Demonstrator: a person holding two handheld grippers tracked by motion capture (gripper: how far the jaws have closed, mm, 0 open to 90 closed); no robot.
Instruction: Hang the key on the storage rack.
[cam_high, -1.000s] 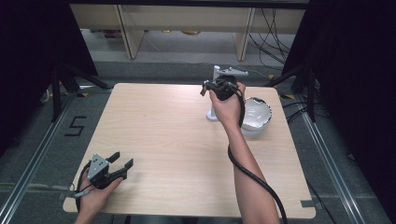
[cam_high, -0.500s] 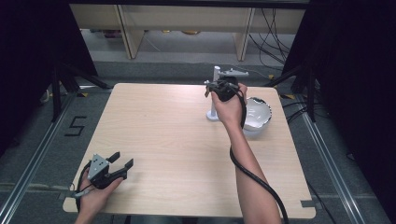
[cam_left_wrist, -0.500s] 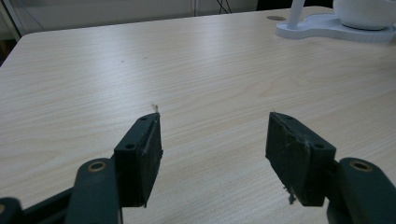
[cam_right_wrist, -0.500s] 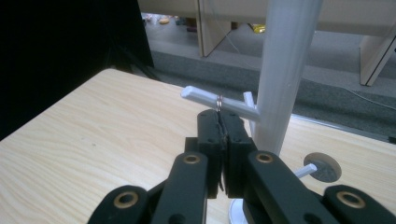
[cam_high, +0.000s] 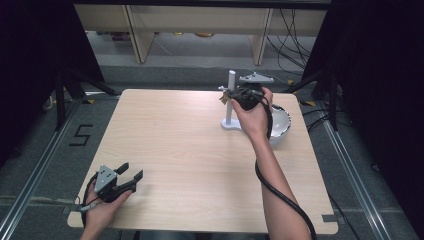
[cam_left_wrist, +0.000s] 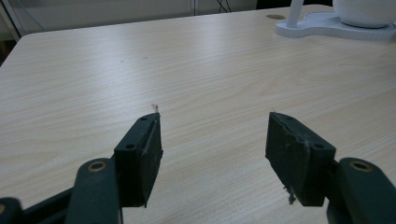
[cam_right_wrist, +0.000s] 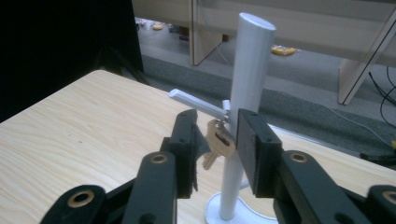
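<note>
A white stand (cam_high: 231, 97) with an upright post (cam_right_wrist: 247, 70) rises at the table's far right. A brass key (cam_right_wrist: 219, 142) hangs by its ring from the stand's side peg (cam_right_wrist: 196, 101). My right gripper (cam_right_wrist: 217, 121) is at the peg, and its jaws have just been opening. The key (cam_high: 223, 97) dangles between them, with neither pad pressing on it. From the high view the right gripper (cam_high: 227, 95) is level with the post's upper half. My left gripper (cam_high: 131, 172) rests open at the near left corner, with only bare wood between its jaws (cam_left_wrist: 214, 144).
A white bowl (cam_high: 280, 122) sits just right of the stand's base (cam_high: 232, 125). The base (cam_left_wrist: 327, 29) and bowl (cam_left_wrist: 364, 9) also lie far off in the left gripper view. Light wooden table (cam_high: 190, 150); shelving legs and cables behind it.
The right hand has shifted only slightly beside the stand. The left hand and its gripper have stayed where they were.
</note>
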